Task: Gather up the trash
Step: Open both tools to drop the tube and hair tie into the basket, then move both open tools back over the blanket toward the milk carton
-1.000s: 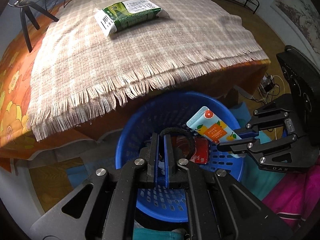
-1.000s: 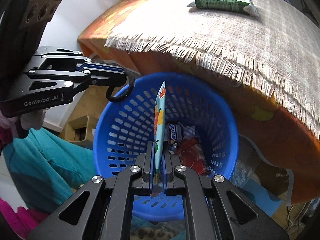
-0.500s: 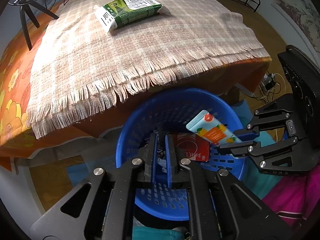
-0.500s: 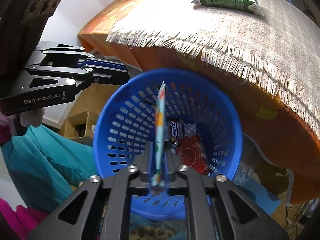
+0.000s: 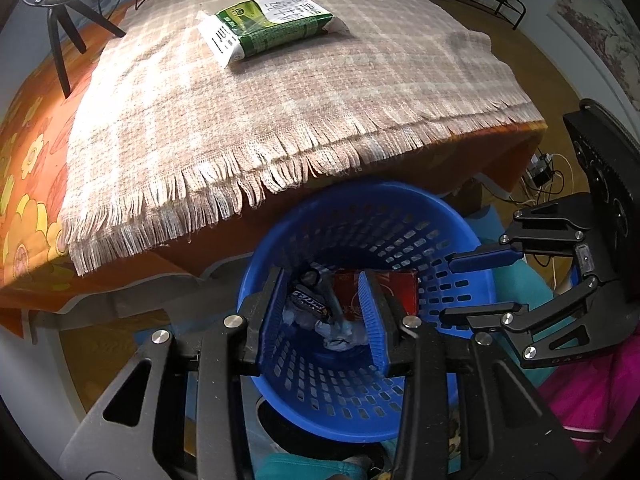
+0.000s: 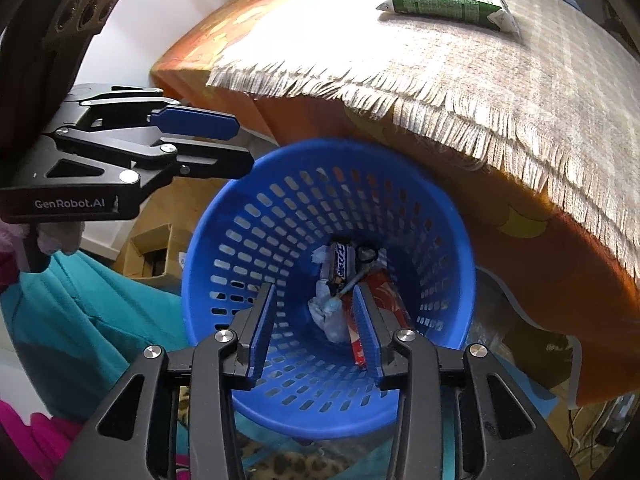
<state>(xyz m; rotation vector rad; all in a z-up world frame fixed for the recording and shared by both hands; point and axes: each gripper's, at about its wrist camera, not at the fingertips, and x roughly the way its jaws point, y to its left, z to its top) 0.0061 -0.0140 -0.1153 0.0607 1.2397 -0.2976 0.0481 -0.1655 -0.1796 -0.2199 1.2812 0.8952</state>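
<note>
Below the table edge stands a blue slotted basket [image 5: 360,208] [image 6: 280,208]. At its bottom lie a red pack [image 5: 394,290] [image 6: 386,296], a candy bar wrapper [image 5: 308,300] [image 6: 340,264], crumpled tissue [image 5: 340,334] [image 6: 328,316], a black hair tie [image 5: 312,278] [image 6: 366,254] and a thin tube edge-on [image 6: 354,280]. My left gripper [image 5: 322,312] [image 6: 240,144] hangs open over the basket with nothing in it. My right gripper [image 6: 314,320] [image 5: 464,286] is open too, above the basket's right side. A green packet [image 5: 272,26] [image 6: 448,0] rests on the table.
A fringed checked cloth [image 5: 280,112] covers the table over an orange floral tablecloth [image 5: 24,168]. Black tripod legs [image 5: 60,52] stand at the far left. A cardboard box [image 6: 156,248] and teal fabric [image 6: 80,312] lie beside the basket. Cables [image 5: 548,168] trail at the right.
Both grippers have opened. The hair tie left my left gripper and the orange-printed tube left my right gripper; both now lie in the basket.
</note>
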